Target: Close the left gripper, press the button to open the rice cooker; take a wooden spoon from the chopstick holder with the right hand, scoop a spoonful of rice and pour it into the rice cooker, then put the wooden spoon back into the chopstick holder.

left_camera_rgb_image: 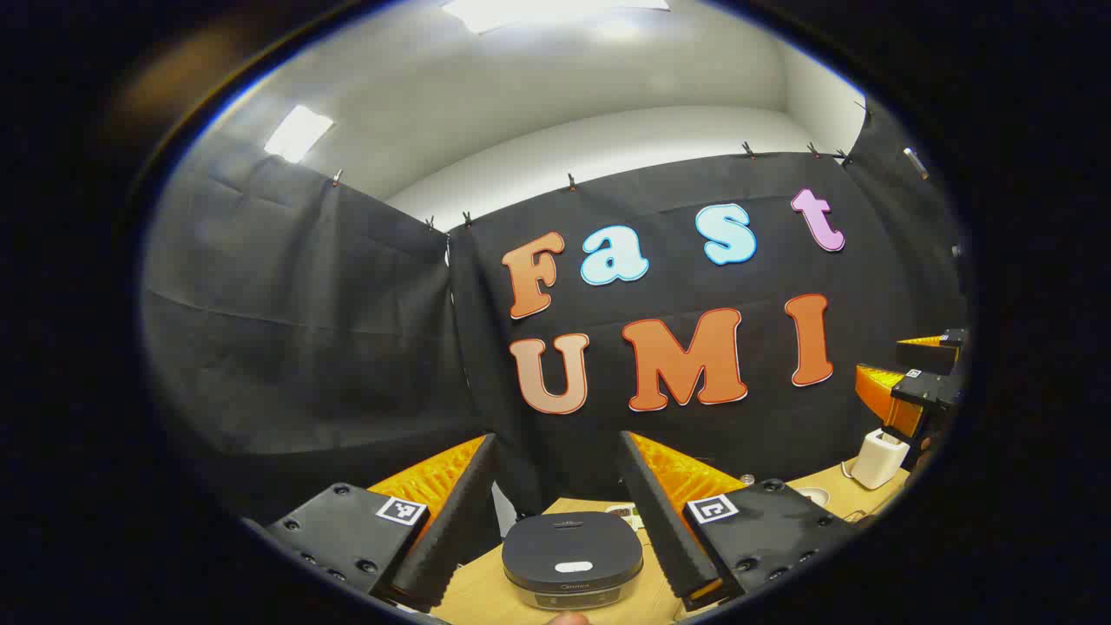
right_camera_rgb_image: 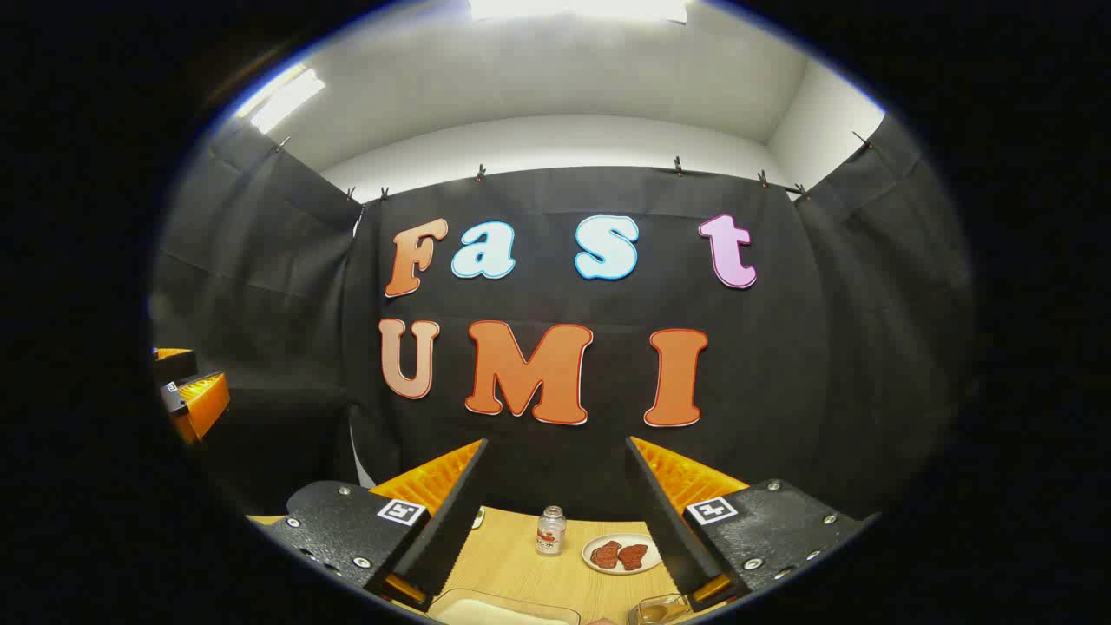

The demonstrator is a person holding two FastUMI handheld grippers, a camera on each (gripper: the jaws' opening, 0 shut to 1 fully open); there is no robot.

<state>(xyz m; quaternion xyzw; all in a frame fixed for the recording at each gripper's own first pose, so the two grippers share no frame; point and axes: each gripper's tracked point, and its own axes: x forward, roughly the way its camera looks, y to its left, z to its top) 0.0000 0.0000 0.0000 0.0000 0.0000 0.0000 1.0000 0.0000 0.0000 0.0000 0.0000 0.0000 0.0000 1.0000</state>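
The rice cooker (left_camera_rgb_image: 568, 555), dark with a rounded lid that is down, sits on the wooden table (left_camera_rgb_image: 486, 595) low in the left gripper view. A pale oval mark (left_camera_rgb_image: 573, 567) shows on the front of its lid. My left gripper (left_camera_rgb_image: 556, 437) hangs open above and behind the cooker, one finger on each side, touching nothing. My right gripper (right_camera_rgb_image: 556, 443) is open too, high over the table (right_camera_rgb_image: 512, 555) with nothing between its fingers. A white box-like container (left_camera_rgb_image: 878, 458) stands at the far right of the table; what it holds is too small to tell.
Below my right gripper stand a small bottle (right_camera_rgb_image: 550, 529) and a plate (right_camera_rgb_image: 621, 554) with red-brown pieces. A clear tray (right_camera_rgb_image: 503, 609) and a glass dish (right_camera_rgb_image: 655, 610) lie at the near edge. Black cloth walls close the booth behind and at both sides.
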